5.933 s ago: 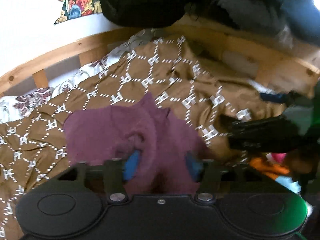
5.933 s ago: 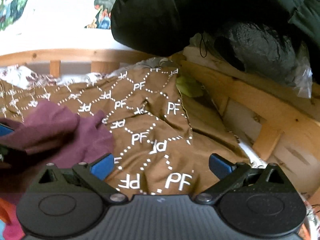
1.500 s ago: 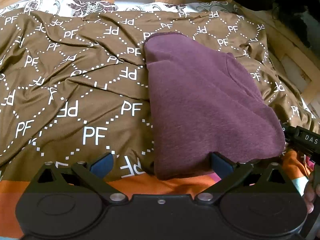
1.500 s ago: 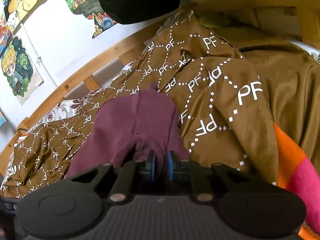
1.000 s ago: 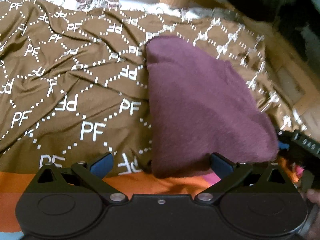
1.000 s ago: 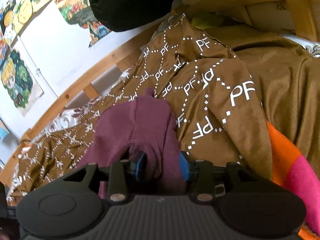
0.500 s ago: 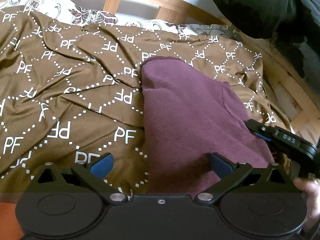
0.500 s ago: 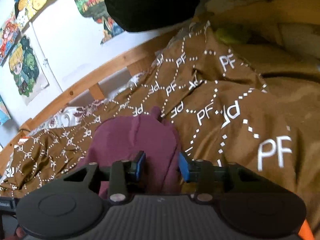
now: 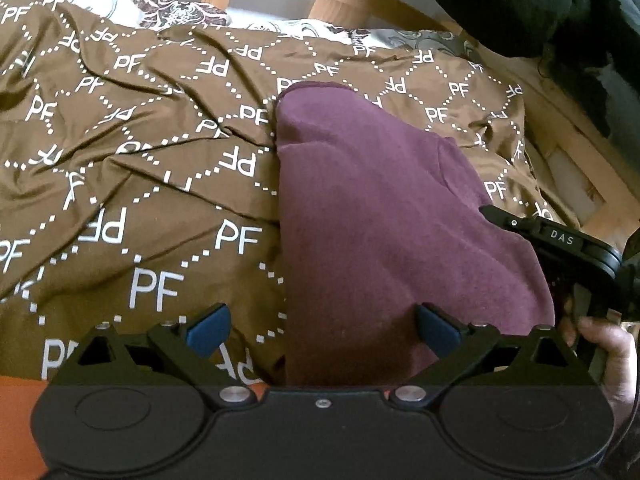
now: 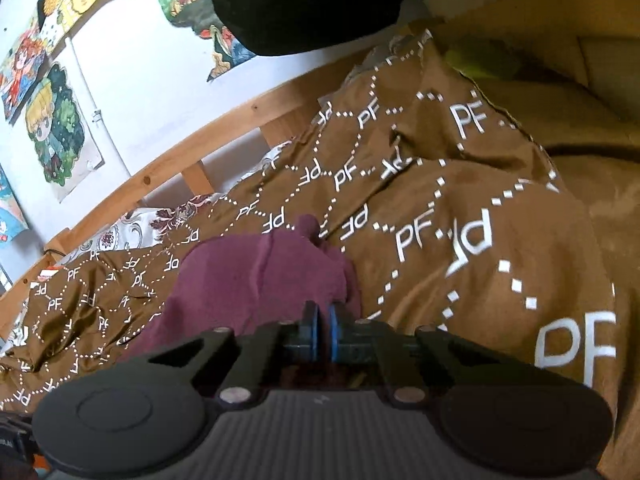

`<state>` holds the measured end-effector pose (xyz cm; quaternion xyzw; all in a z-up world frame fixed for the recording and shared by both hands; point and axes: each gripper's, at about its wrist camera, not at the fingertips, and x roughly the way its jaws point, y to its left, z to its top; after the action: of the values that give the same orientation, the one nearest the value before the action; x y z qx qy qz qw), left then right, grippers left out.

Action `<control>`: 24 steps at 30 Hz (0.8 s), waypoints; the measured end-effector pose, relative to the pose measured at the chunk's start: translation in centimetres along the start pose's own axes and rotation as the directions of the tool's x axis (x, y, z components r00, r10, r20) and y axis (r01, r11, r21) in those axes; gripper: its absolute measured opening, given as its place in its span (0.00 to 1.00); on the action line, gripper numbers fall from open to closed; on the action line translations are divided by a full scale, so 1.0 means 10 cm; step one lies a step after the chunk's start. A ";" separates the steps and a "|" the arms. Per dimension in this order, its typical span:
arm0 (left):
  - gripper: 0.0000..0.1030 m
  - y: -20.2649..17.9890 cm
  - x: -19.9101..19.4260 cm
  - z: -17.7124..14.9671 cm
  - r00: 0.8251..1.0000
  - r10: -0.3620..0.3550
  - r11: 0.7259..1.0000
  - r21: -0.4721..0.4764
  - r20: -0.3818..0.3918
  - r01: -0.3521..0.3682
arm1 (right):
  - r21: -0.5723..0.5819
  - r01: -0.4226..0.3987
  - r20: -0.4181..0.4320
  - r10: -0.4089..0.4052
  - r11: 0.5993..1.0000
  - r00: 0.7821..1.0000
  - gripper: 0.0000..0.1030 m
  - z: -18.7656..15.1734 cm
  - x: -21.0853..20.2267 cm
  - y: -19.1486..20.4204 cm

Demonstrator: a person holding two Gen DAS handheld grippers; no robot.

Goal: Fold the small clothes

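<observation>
Maroon garment [image 9: 384, 216] lies folded on the brown PF blanket [image 9: 120, 168], on the bed by the wooden bed frame [image 10: 224, 136]. My right hand-held gripper [image 10: 323, 334] is closing, blue pads nearly together, pinching the garment's right edge. My left hand-held gripper [image 9: 320, 332] is wide apart, straddling the garment's near edge, pads not pressing it.

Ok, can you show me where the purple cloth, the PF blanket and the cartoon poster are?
purple cloth [image 9: 380, 216]: left wrist view, middle of its flat top.
PF blanket [image 9: 140, 184]: left wrist view, wrinkled part left of the cloth.
cartoon poster [image 10: 56, 128]: right wrist view, its middle, on the wall.
</observation>
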<state>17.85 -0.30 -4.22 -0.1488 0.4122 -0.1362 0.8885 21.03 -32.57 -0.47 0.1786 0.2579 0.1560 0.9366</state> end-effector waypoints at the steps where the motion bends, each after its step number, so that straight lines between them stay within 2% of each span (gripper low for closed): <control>1: 0.97 0.01 0.00 0.00 1.000 -0.002 1.000 -0.004 0.000 0.002 | 0.011 -0.006 0.000 0.006 1.000 1.000 0.13 0.00 0.00 -0.02; 2: 0.97 0.01 0.00 -0.01 1.000 -0.003 1.000 -0.006 0.001 0.003 | 0.024 -0.013 0.001 0.013 1.000 1.000 0.17 0.01 0.00 -0.03; 4: 0.98 0.02 0.01 -0.02 1.000 -0.002 1.000 -0.005 0.004 0.002 | 0.049 -0.028 -0.002 0.028 0.998 1.000 0.32 0.00 0.00 -0.07; 5: 0.98 0.02 0.01 -0.03 1.000 -0.001 1.000 -0.006 0.007 0.001 | 0.060 -0.032 -0.004 0.032 0.998 0.999 0.43 0.00 0.00 -0.09; 12: 0.99 0.03 0.03 -0.08 1.000 0.006 1.000 -0.008 0.013 -0.006 | 0.088 -0.050 -0.012 0.051 0.995 0.999 0.52 -0.04 0.04 -0.13; 16: 0.99 0.04 0.03 -0.07 1.000 0.007 1.000 -0.012 0.008 -0.006 | 0.130 -0.093 -0.013 0.095 0.987 0.995 0.53 -0.04 0.09 -0.18; 21: 0.99 0.04 0.05 -0.09 1.000 0.010 1.000 -0.009 0.013 -0.010 | 0.151 -0.112 -0.033 0.118 0.982 0.992 0.42 -0.07 0.17 -0.20; 24: 0.99 0.03 0.06 -0.10 1.000 0.013 1.000 -0.009 0.015 -0.012 | 0.166 -0.119 -0.034 0.126 0.979 0.991 0.41 -0.09 0.17 -0.23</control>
<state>17.50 -0.39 -5.37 -0.1513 0.4070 -0.1277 0.8917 22.42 -33.72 -2.83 0.2669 0.2790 0.1957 0.9015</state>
